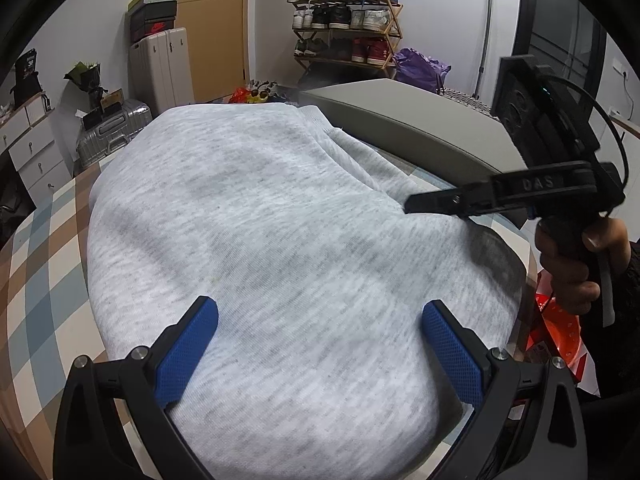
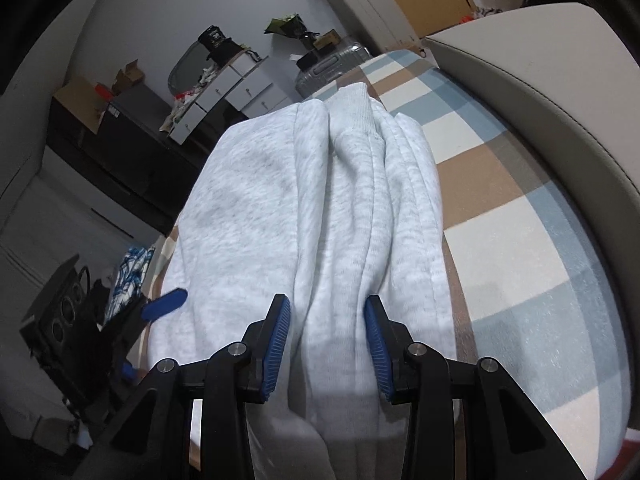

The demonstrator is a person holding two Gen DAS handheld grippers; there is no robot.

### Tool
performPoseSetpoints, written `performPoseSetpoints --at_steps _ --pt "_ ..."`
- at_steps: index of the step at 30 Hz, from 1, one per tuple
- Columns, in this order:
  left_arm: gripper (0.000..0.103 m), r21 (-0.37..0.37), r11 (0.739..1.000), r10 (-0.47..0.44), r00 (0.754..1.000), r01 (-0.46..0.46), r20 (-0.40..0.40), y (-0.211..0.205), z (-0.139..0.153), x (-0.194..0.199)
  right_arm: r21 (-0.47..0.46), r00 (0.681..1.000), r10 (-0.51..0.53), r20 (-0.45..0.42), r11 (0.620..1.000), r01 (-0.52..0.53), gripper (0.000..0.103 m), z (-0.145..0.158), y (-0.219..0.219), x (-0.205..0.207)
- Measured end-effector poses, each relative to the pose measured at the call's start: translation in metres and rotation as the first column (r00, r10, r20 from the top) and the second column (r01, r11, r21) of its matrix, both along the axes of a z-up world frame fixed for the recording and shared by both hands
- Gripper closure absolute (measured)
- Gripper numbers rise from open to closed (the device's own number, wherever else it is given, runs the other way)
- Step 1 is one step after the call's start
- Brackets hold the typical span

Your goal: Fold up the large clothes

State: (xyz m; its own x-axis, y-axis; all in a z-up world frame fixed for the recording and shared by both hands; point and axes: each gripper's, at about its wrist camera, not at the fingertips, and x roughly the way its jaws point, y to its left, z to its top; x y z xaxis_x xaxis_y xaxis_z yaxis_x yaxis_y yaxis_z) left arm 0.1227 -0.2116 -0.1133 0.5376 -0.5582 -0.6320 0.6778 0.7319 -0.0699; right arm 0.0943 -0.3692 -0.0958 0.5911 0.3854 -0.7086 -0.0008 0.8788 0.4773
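A light grey sweatshirt (image 1: 260,220) lies spread on a bed with a blue, brown and white checked sheet (image 1: 36,248). My left gripper (image 1: 320,312) hovers over its near edge, open wide, with only flat cloth between the blue pads (image 1: 188,344). From the right wrist view the sweatshirt (image 2: 320,208) runs away in long gathered folds. My right gripper (image 2: 327,320) is shut on a bunch of those folds at the garment's side edge. It also shows in the left wrist view as the right gripper (image 1: 414,202), held by a hand (image 1: 576,268). The left gripper (image 2: 148,336) shows low on the left.
A padded grey headboard (image 1: 400,120) borders the bed beside the sweatshirt. Behind stand a shoe rack (image 1: 344,20), suitcases (image 1: 160,68), white drawers (image 1: 32,148) and a purple bag (image 1: 420,68). A red bag (image 1: 556,332) sits off the bed's edge. Bare checked sheet (image 2: 520,240) lies beside the garment.
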Motion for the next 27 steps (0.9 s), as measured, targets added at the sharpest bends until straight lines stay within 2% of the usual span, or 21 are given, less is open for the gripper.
performPoseSetpoints --at_steps 3,5,8,9,11,12,13,14,15,16,17,18,20,21,23,25,27 --pt "0.004 0.001 1.000 -0.001 1.000 0.001 0.002 0.000 0.000 0.000 0.017 1.000 -0.006 0.000 1.000 0.006 0.064 -0.006 -0.003 0.015" --pt "0.004 0.008 1.000 -0.001 1.000 0.001 0.003 -0.001 0.000 0.000 0.078 0.999 -0.035 -0.005 0.996 0.035 0.064 -0.012 -0.013 0.029" --pt "0.004 0.010 1.000 0.005 1.000 -0.005 0.007 -0.002 0.000 -0.001 0.092 0.998 -0.063 -0.015 0.994 0.064 0.066 -0.018 -0.019 0.041" --pt "0.004 0.006 1.000 0.006 1.000 -0.006 0.007 -0.001 0.000 -0.001 0.086 0.998 -0.054 -0.014 0.995 0.055 0.079 -0.019 -0.017 0.044" --pt "0.004 0.003 1.000 0.009 1.000 -0.009 0.006 -0.002 0.001 -0.001 0.023 0.999 -0.035 0.038 0.999 0.034 0.096 -0.006 -0.004 0.043" --pt "0.004 0.003 1.000 0.011 1.000 -0.011 0.007 -0.002 0.001 -0.001 -0.019 0.996 -0.033 0.082 0.999 0.034 0.097 0.006 0.002 0.040" --pt "0.004 -0.001 1.000 0.013 1.000 -0.013 0.006 -0.002 0.001 0.000 -0.074 0.983 0.007 0.185 0.997 0.006 0.097 0.031 0.015 0.032" --pt "0.004 -0.007 1.000 0.015 1.000 -0.015 0.004 -0.002 0.001 -0.001 -0.096 0.968 0.035 0.247 0.995 -0.012 0.098 0.046 0.021 0.028" --pt "0.004 -0.019 1.000 0.015 1.000 -0.015 -0.001 0.000 0.001 0.000 -0.125 0.959 0.049 0.279 0.992 -0.015 0.100 0.057 0.025 0.026" --pt "0.004 -0.034 0.999 0.020 1.000 -0.020 -0.013 0.002 0.002 0.002 -0.197 0.963 0.036 0.266 0.980 0.017 0.100 0.061 0.027 0.032" --pt "0.004 -0.043 0.999 0.020 1.000 -0.021 -0.021 0.003 0.002 0.003 -0.248 0.972 -0.005 0.234 0.967 0.064 0.100 0.055 0.023 0.039" --pt "0.004 -0.048 0.999 0.018 1.000 -0.019 -0.025 0.003 0.002 0.004 -0.262 0.986 -0.052 0.158 0.961 0.092 0.100 0.037 0.012 0.053" --pt "0.004 -0.033 0.999 0.020 1.000 -0.020 -0.016 0.000 0.001 0.003 -0.244 0.995 -0.101 0.026 0.964 0.105 0.100 0.005 -0.002 0.069" --pt "0.004 -0.019 1.000 0.022 1.000 -0.023 -0.006 -0.003 0.000 0.002 -0.234 0.995 -0.100 -0.006 0.967 0.096 0.099 -0.005 -0.003 0.071" --pt "0.004 0.006 1.000 0.028 0.999 -0.028 0.016 -0.005 0.000 -0.002 -0.264 0.994 -0.098 0.041 0.959 0.106 0.095 0.005 0.002 0.063" --pt "0.004 -0.004 1.000 0.027 1.000 -0.027 0.011 -0.004 0.000 -0.001 -0.285 0.992 -0.094 0.078 0.952 0.113 0.083 0.025 0.006 0.053" --pt "0.004 -0.008 1.000 0.024 1.000 -0.024 0.007 -0.003 0.001 0.000 -0.233 0.990 -0.066 0.125 0.968 0.094 0.073 0.045 0.007 0.041"
